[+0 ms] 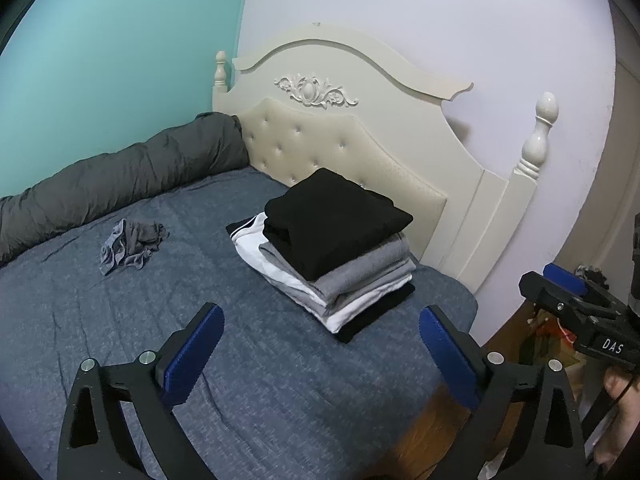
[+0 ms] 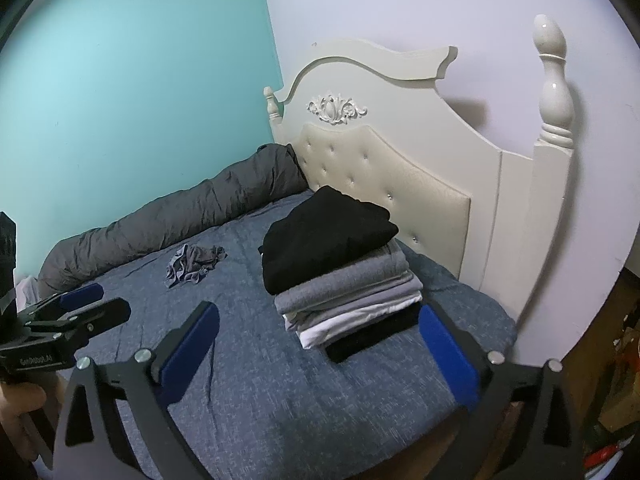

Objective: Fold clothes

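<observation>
A stack of folded clothes (image 1: 332, 252) (image 2: 340, 276) rests on the blue bedspread (image 1: 120, 320) (image 2: 260, 392) near the headboard, a black garment on top, grey, white and black ones beneath. A crumpled grey garment (image 1: 130, 244) (image 2: 194, 262) lies loose further left on the bed. My left gripper (image 1: 320, 344) hovers in front of the stack, jaws wide open and empty. My right gripper (image 2: 320, 344) also stands wide open just short of the stack, nothing between its blue pads. Each gripper shows at the edge of the other's view, the right gripper (image 1: 568, 292), the left gripper (image 2: 80, 304).
A rolled dark grey duvet (image 1: 120, 176) (image 2: 180, 220) lies along the turquoise wall. The cream headboard (image 1: 360, 140) (image 2: 400, 168) with its posts stands behind the stack. The bed's right corner drops to a wooden floor with clutter (image 1: 552, 340). A hand (image 2: 20, 412) holds the left gripper.
</observation>
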Tool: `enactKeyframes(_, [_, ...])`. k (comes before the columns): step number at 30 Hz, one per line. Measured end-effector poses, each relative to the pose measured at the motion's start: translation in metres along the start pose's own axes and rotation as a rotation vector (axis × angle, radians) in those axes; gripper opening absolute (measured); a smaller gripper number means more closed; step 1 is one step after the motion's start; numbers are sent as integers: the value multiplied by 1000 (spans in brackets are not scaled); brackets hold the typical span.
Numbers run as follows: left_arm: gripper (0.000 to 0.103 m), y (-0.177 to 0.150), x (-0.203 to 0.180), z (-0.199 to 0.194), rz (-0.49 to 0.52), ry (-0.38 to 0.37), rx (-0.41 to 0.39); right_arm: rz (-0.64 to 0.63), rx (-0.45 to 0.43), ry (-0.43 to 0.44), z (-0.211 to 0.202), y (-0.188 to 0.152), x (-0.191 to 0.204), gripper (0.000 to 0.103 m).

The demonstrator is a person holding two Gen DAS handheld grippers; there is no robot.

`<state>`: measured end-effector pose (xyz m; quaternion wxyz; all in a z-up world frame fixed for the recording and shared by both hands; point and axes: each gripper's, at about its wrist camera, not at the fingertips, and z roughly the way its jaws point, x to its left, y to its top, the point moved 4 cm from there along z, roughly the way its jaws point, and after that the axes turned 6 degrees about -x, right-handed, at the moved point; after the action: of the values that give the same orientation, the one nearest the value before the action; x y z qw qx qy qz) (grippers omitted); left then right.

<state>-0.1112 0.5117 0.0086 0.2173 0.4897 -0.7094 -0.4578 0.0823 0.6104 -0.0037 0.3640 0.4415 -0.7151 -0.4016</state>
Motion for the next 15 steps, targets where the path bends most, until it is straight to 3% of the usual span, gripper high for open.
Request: enactKeyframes(15, [103, -20, 2, -10, -9, 9, 5, 6, 0, -35, -20, -19, 4, 103])
